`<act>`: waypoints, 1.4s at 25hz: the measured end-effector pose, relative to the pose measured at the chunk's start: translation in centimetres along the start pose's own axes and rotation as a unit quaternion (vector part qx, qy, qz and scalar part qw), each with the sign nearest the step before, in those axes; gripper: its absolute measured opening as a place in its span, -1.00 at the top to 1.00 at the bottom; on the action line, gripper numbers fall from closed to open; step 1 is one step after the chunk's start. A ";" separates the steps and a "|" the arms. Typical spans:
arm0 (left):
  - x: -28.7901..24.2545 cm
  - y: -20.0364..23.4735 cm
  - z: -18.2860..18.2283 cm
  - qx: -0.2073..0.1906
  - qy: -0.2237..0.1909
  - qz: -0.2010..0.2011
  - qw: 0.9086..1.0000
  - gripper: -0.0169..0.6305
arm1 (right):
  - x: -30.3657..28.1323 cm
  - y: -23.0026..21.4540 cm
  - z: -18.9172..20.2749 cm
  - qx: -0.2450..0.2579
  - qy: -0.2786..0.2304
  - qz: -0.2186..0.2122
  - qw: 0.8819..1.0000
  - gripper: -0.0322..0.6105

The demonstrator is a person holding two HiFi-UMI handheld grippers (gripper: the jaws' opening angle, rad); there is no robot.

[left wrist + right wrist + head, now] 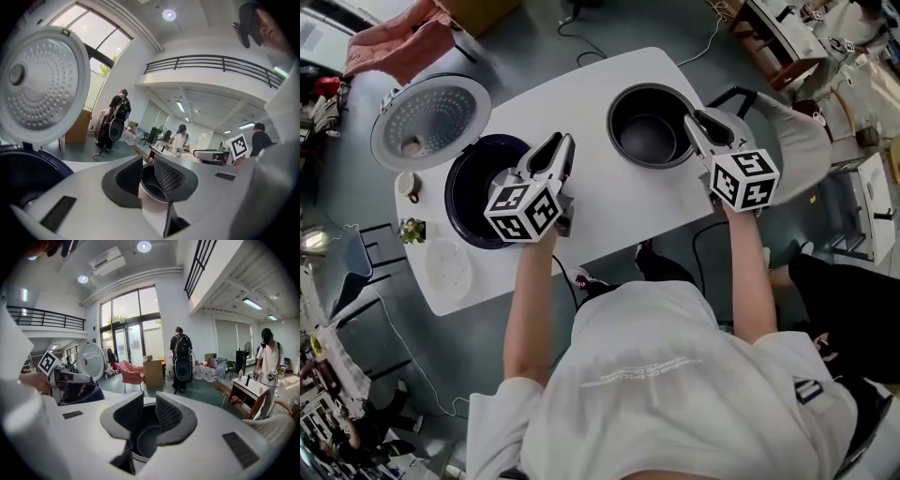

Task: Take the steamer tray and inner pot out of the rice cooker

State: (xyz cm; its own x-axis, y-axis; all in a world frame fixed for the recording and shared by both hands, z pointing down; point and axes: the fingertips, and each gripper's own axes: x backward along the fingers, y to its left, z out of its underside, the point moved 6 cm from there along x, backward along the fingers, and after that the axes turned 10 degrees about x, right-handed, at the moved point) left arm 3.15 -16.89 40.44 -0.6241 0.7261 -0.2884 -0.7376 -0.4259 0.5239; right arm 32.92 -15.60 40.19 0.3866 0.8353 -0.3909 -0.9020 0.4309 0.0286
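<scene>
The dark inner pot (pixel 649 136) stands upright on the white table (pixel 581 94), right of the dark blue rice cooker (pixel 473 192). The cooker's white dotted lid (pixel 431 122) is swung open. A white round steamer tray (pixel 448 269) lies near the table's front left corner. My left gripper (pixel 561 142) hovers between cooker and pot, open, nothing in its narrow gap. My right gripper (pixel 701 120) hangs over the pot's right rim, open, not pinching it. In the left gripper view the pot (pixel 151 191) shows beyond my left gripper (pixel 149 164). In the right gripper view the pot (pixel 145 437) lies below my right gripper (pixel 150 406).
A small cup (pixel 408 186) stands at the table's left edge beside the cooker. A grey chair (pixel 802 131) is close to the table's right end. Pink cloth (pixel 403 42) lies beyond the lid. Several people stand far off in the room (pixel 182 357).
</scene>
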 end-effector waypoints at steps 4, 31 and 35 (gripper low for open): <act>3.6 0.4 -2.5 -0.089 -0.010 -0.024 0.996 0.70 | -0.5 3.4 -2.5 0.015 -0.021 -0.020 0.999 0.61; 22.9 4.4 -11.5 -0.227 -0.153 -0.196 0.942 0.89 | -2.8 18.6 -16.7 0.127 -0.166 -0.162 0.964 0.81; 24.1 3.6 -12.5 -0.243 -0.171 -0.197 0.934 0.89 | -2.5 19.9 -18.0 0.154 -0.177 -0.174 0.956 0.82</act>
State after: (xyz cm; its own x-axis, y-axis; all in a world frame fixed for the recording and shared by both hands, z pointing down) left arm -17.74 -7.71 25.35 -0.2213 0.9730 -0.0658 -0.9747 -0.2229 -0.0188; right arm 10.55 -15.28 25.21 0.7433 0.6626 -0.0914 -0.6283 0.7385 0.2445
